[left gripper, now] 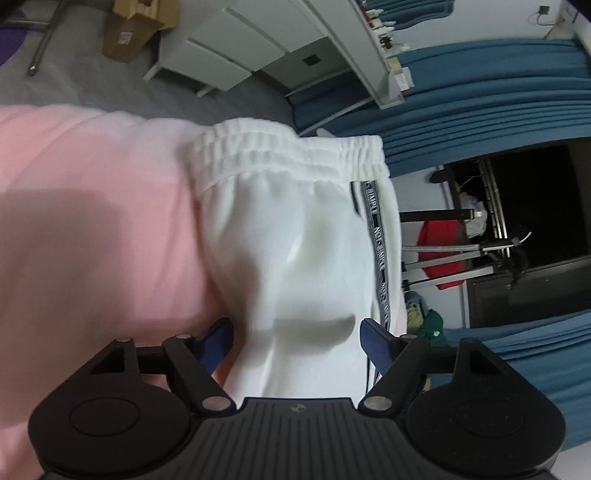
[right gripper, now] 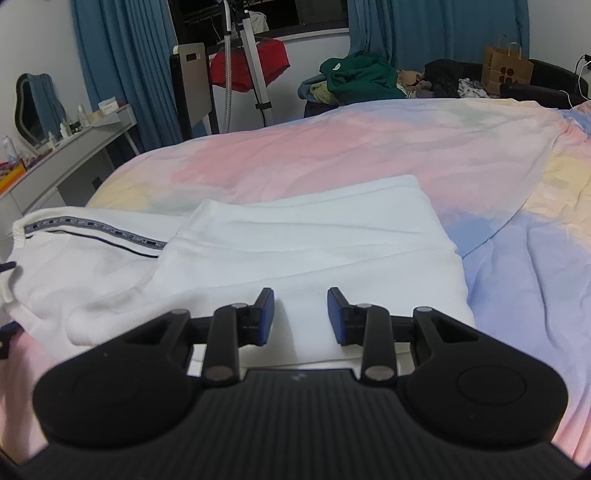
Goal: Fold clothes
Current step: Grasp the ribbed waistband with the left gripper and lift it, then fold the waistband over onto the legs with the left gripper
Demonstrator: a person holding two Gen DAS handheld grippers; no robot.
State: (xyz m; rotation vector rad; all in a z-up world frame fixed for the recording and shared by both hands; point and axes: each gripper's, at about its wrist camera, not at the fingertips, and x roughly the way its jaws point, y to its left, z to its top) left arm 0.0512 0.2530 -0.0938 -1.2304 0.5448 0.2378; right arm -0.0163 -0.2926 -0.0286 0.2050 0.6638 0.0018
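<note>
White sweatpants (left gripper: pixel 295 221) lie on a pastel bedspread (left gripper: pixel 92 221). Their elastic waistband (left gripper: pixel 288 151) is at the far end in the left wrist view, and a lettered side stripe (left gripper: pixel 376 240) runs along the right edge. My left gripper (left gripper: pixel 297 343) stands wide open, with a hump of the white fabric between its blue pads (left gripper: pixel 373 343). I see no pinch on the fabric. In the right wrist view the pants (right gripper: pixel 295 236) lie folded over, stripe (right gripper: pixel 92 225) at the left. My right gripper (right gripper: pixel 301 314) hovers part open just over the near fold and holds nothing.
The bedspread (right gripper: pixel 332 155) stretches far and right. A grey desk (right gripper: pixel 66 147) with bottles stands at the left. Beyond the bed are a tripod (right gripper: pixel 251 74), a red garment (right gripper: pixel 273 62), a clothes pile (right gripper: pixel 358 77) and a paper bag (right gripper: pixel 506 70). White drawers (left gripper: pixel 229 55) and a cardboard box (left gripper: pixel 129 33) stand on the floor.
</note>
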